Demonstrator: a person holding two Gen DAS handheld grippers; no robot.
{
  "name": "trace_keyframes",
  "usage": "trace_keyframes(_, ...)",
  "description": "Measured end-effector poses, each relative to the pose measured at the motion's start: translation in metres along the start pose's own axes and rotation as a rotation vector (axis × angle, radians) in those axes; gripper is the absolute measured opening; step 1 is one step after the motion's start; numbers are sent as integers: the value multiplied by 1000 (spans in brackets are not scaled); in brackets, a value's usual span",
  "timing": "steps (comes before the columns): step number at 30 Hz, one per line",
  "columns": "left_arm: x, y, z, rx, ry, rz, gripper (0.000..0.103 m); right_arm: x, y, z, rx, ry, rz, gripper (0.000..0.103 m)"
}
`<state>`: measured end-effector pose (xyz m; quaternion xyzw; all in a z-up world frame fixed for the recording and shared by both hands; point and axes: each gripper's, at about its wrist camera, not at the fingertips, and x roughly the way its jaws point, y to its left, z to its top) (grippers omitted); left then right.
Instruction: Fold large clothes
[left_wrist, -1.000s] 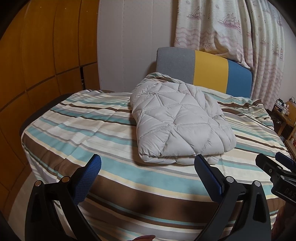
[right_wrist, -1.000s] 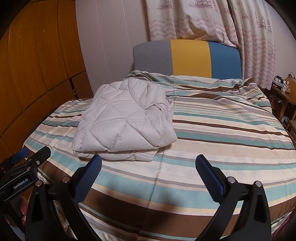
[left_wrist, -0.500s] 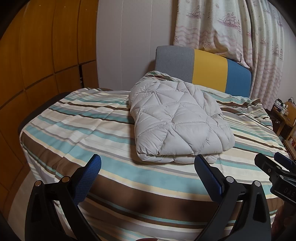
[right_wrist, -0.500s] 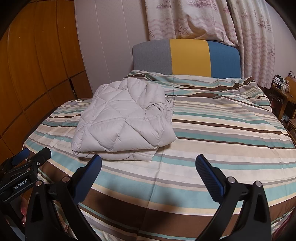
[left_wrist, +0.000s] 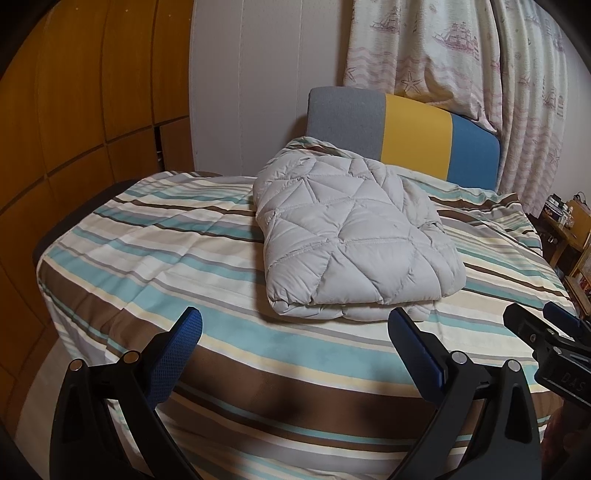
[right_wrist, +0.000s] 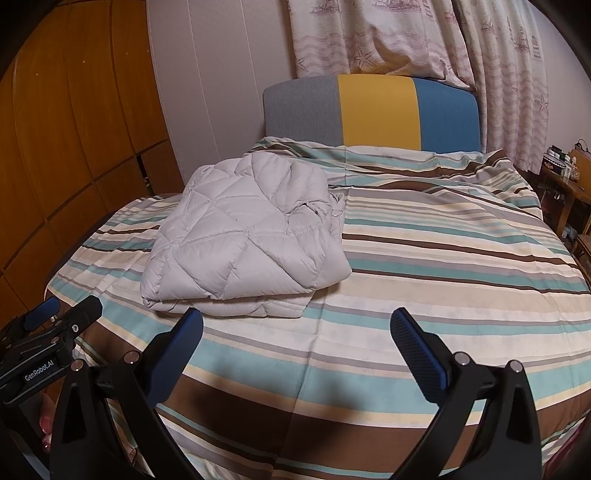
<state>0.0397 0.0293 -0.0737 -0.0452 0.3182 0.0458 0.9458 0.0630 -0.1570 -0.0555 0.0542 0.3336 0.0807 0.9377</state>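
A pale grey quilted jacket (left_wrist: 354, 240) lies folded into a thick bundle on the striped bed cover (left_wrist: 177, 258), on the left half of the bed. In the right wrist view the jacket (right_wrist: 243, 243) sits left of centre. My left gripper (left_wrist: 295, 343) hangs open at the foot of the bed, short of the bundle, holding nothing. My right gripper (right_wrist: 295, 343) is open too, over bare striped cover (right_wrist: 443, 258) to the jacket's right. Each gripper shows at the edge of the other's view: the right one (left_wrist: 546, 332), the left one (right_wrist: 62, 314).
A grey, yellow and blue headboard (right_wrist: 373, 110) stands at the far end, with patterned curtains (right_wrist: 424, 37) behind it. Wooden panelled cupboards (left_wrist: 81, 110) line the left wall. A cluttered wooden shelf (right_wrist: 569, 173) is at the right of the bed.
Both grippers have drawn back slightly from the bed and stayed open. The folded jacket has not moved.
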Motion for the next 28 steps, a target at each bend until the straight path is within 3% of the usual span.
trace_keyframes(5,3,-1,-1,-8,16,-41,100,4,0,-1,4,8,-3,101)
trace_keyframes(10,10,-8,-3,28,34,-3,100,9,-2,-1,11,19,-7,101)
trace_keyframes(22,48,3,-2,-11,172,39,100,39,-11,-2,28,82,-25,101)
trace_keyframes(28,78,20,7,-29,219,83,100,71,-53,7,88,121,-92,101)
